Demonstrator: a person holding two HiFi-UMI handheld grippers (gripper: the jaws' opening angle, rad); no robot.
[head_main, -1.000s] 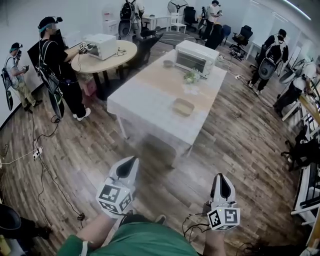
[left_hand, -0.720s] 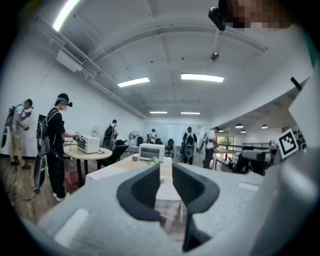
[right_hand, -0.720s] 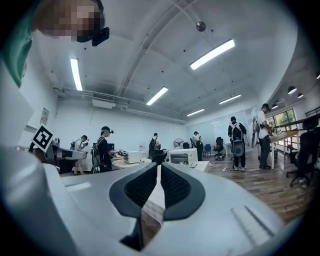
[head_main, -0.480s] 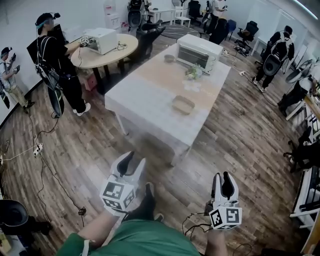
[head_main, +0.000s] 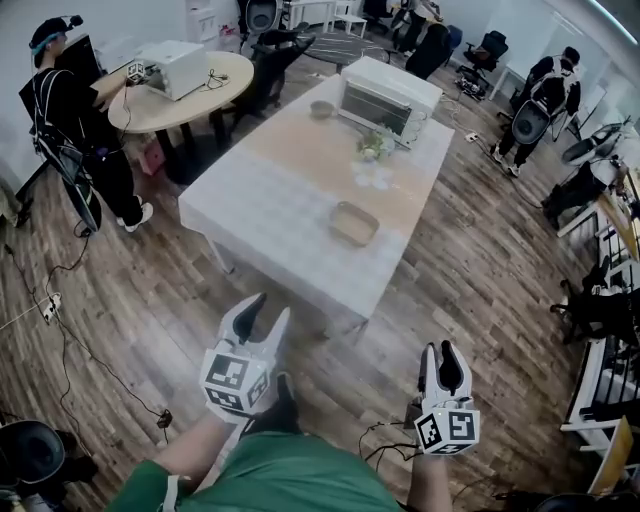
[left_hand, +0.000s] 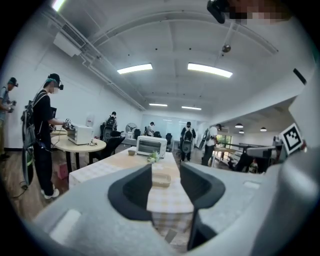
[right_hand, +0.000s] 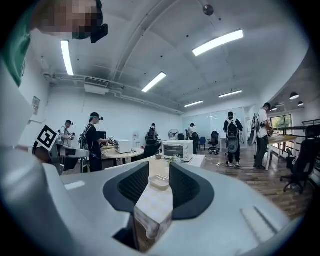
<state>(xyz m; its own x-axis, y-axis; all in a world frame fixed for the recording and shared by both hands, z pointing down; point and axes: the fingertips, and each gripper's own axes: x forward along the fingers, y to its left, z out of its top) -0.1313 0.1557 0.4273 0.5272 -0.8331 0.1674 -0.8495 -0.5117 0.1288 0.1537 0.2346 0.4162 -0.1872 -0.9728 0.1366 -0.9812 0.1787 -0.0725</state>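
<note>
Low at 6 o'clock in the head view, the left gripper (head_main: 270, 306) and the right gripper (head_main: 438, 348) hang over the wood-plank floor (head_main: 150, 300), each with its grey jaws moderately apart and nothing between them. They are well short of the long table under a pale checked cloth (head_main: 262, 205) at 12 o'clock, where a shallow tan rectangular tray (head_main: 354, 222) lies on the near half, a small green plant (head_main: 377, 145) and a white toaster oven (head_main: 385, 100) beyond it. The approach looks best done with both grippers level and lined on the tray; against the earlier frames, both pairs of jaws stand wider and the table is nearer.
</note>
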